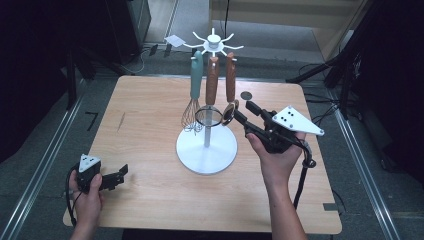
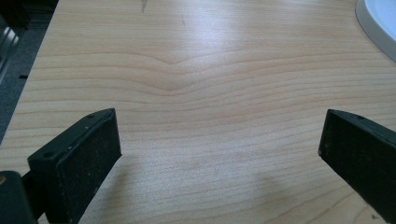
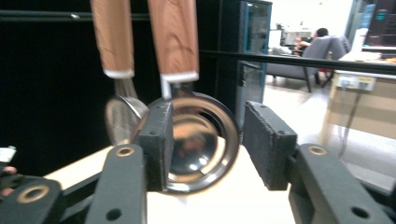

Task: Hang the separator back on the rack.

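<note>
The right claw [image 3: 205,140] hides part of the ladle bowl [image 3: 201,140].

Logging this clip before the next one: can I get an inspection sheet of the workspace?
Surface: wooden table, bare where visible.
Job's things: white rack with whisk, strainer and metal ladle hanging.
Clutter: small dark disc behind the rack.
Grippers: right gripper open, ladle bowl between its jaws, the far pad clear of it; left gripper open over bare wood.
Cables: black cable trailing from the right gripper.
Surroundings: dark stands, floor rails.
</note>
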`<state>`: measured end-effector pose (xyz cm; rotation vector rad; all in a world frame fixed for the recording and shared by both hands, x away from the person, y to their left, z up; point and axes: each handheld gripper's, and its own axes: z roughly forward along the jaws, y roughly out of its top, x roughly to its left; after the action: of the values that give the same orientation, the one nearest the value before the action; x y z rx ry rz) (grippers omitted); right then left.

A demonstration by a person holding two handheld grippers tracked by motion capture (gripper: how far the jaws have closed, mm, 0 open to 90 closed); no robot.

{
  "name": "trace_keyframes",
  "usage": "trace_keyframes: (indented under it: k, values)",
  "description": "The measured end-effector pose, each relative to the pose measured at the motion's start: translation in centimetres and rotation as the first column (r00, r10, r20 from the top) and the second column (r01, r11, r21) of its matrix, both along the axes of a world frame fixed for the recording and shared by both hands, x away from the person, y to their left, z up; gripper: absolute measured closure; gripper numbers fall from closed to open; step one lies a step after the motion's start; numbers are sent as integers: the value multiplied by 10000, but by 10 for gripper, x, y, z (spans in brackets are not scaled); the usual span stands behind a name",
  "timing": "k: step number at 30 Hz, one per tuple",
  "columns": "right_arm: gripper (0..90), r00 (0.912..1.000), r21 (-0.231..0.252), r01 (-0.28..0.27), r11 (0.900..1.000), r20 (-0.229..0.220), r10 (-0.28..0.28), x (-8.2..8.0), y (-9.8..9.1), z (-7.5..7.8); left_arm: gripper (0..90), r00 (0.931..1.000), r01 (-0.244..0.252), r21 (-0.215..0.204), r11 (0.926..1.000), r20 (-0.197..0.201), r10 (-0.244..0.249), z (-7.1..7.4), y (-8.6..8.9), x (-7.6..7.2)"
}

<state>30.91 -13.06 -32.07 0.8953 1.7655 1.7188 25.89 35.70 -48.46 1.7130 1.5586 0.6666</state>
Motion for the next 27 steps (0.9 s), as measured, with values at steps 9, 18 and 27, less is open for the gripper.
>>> trace_keyframes:
  k: [9, 18, 27]
  values:
    - [352, 9965, -374, 823, 9959, -122, -828, -1, -10, -16, 0, 10000, 5, 33, 10000, 1, -5, 0, 0, 0]
    - [106, 9844, -751, 1513, 9856, -791, -1571, 0, -9, -39, 0, 10000, 11, 22, 10000, 3, -11, 0, 0, 0]
    - [46, 9782, -904, 1625, 9826, -1158, -1724, -2, -13, -60, 0, 10000, 14, 33, 10000, -5, -14, 0, 0, 0]
